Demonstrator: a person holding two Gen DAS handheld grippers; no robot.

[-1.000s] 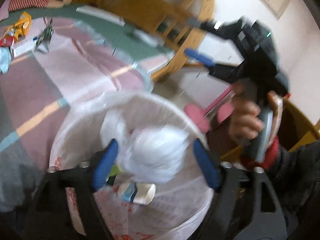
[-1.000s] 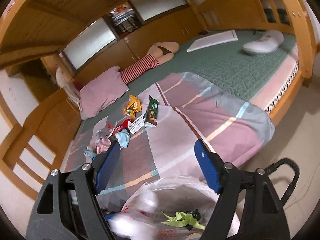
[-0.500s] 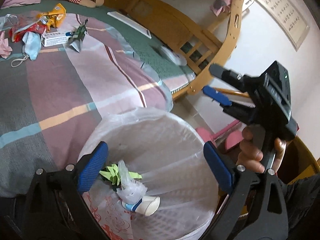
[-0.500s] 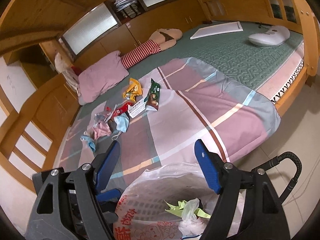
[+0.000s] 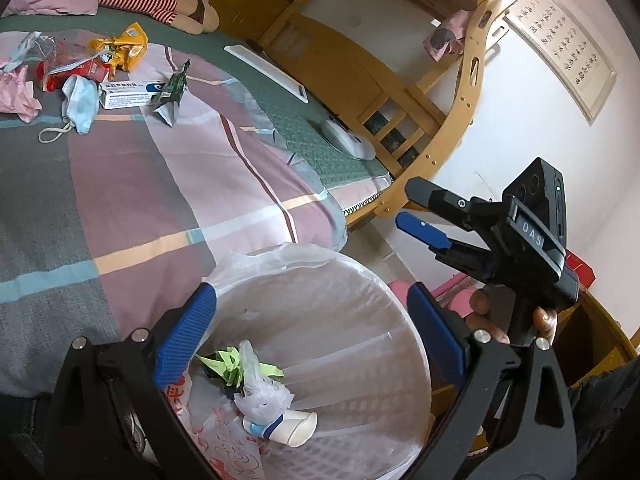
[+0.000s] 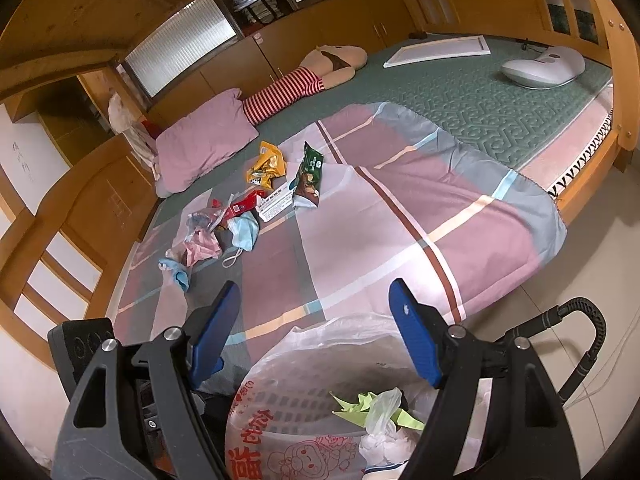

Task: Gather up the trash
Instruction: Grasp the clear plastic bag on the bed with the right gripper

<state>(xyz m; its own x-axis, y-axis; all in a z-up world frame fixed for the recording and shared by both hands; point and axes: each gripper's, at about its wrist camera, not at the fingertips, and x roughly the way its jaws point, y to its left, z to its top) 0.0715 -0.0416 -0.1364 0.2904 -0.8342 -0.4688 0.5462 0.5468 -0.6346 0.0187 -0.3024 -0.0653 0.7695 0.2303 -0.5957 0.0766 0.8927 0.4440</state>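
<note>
Left wrist view: my left claw point(image 5: 312, 340) is spread wide and empty above the bin point(image 5: 360, 280); the white plastic wad point(image 5: 262, 394) lies inside it at lower centre.

A second ago that wad sat between my narrower jaws; now it is dropped. My right claw point(image 6: 316, 336) hangs open, holding nothing, and the remaining litter point(image 5: 84, 76) waits on the blanket, upper left.
</note>
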